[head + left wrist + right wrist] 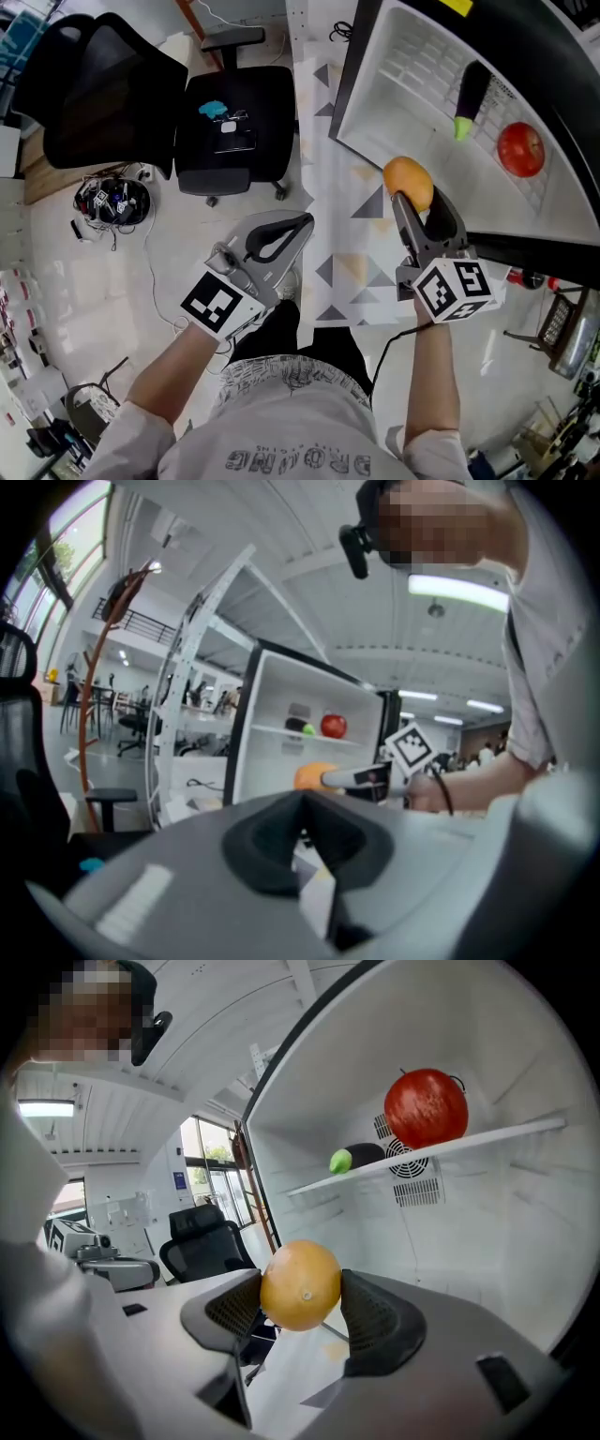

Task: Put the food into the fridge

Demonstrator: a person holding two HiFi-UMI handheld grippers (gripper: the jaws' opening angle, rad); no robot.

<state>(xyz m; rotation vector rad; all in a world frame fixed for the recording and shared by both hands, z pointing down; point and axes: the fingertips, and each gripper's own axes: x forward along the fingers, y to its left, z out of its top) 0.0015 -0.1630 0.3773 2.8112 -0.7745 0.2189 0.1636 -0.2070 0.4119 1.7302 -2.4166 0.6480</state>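
Orange and round, a citrus fruit (300,1285) sits clamped between the jaws of our right hand-held gripper (419,201), at the mouth of the open fridge (394,84). Our left hand-held gripper (302,225) hangs lower, jaws together on nothing. Farther in, a red fruit (426,1107) and an eggplant (361,1157) rest on the fridge shelf (497,1136).

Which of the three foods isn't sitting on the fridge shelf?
The orange. It is clamped between the fingers of the right gripper, while the red fruit and the eggplant both rest on the fridge shelf.
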